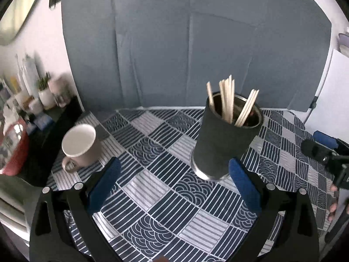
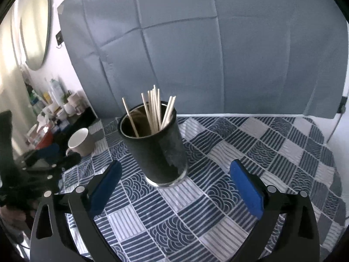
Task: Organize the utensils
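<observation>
Two grippers, both spread wide and holding nothing, hang over the patterned desk [image 2: 250, 152] as we size up a job that looks close to finished. Ahead of our right gripper [image 2: 174, 174], and squarely between the lines of its blue pads [image 2: 246, 187], stands the dark tumbler [image 2: 157, 148] with a sheaf of pale chopsticks [image 2: 154, 111] fanned out of its mouth. From our left gripper [image 1: 174, 174] the same tumbler [image 1: 224, 139] sits ahead and to the right, its base just beyond the right-hand pad [image 1: 242, 183], with the chopsticks [image 1: 229, 100] leaning several ways inside it. A white mug [image 1: 79, 146] rests farther off to the left of that gripper, apparently empty, though we cannot see to its bottom.

We see no loose utensil on the cloth in either view, so we judge the sorting largely done.

The hazards, as we read them, lie in the tumbler itself. It is tall on a narrow foot, and its load stands well above the rim. A pad brushing its side while either gripper passes could tip it and scatter the sticks across the desk. The left gripper's right pad looks close enough that a sideways swing could clip the base. Reaching over the top could also catch a leaning stick and lever it out. The cloth could bunch or slide under a nudge and carry the tumbler with it.
</observation>
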Demonstrator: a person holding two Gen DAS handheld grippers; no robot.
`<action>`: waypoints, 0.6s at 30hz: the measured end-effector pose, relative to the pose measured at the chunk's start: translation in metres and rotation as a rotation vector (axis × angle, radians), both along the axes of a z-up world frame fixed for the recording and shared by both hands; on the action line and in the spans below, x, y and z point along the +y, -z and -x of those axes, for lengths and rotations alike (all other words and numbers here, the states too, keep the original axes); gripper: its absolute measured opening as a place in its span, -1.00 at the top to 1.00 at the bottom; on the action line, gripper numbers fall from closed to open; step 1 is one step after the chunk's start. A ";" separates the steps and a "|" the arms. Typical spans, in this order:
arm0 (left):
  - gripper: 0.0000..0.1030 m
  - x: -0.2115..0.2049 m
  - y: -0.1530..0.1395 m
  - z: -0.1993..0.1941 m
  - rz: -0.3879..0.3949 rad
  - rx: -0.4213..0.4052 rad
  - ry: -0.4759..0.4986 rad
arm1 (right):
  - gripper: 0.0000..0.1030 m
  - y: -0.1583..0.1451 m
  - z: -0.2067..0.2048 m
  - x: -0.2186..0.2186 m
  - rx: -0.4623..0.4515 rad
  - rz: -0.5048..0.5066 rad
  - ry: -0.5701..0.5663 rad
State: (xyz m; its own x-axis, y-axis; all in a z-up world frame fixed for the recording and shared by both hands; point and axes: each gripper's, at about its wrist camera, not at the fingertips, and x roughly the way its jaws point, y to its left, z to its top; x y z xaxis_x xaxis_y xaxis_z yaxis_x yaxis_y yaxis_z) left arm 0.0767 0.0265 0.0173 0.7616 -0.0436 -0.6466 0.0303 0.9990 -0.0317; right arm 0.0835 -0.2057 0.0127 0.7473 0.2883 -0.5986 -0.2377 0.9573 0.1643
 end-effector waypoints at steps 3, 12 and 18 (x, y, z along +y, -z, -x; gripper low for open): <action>-0.88 -0.005 -0.012 0.005 0.005 -0.022 -0.007 | -0.84 -0.008 0.009 -0.001 -0.012 0.004 -0.002; -0.88 -0.010 -0.045 0.028 -0.016 -0.064 -0.011 | -0.84 -0.036 0.037 -0.013 -0.034 -0.016 -0.004; -0.88 -0.014 -0.059 0.053 -0.017 -0.102 0.001 | -0.84 -0.051 0.057 -0.016 -0.040 -0.031 0.033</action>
State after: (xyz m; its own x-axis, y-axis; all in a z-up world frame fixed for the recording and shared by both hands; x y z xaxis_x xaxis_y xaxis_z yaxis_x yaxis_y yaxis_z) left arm 0.0240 0.0120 0.0761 0.8236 -0.0341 -0.5662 0.0332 0.9994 -0.0119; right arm 0.0264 -0.2218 0.0632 0.7796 0.2814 -0.5595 -0.2132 0.9593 0.1854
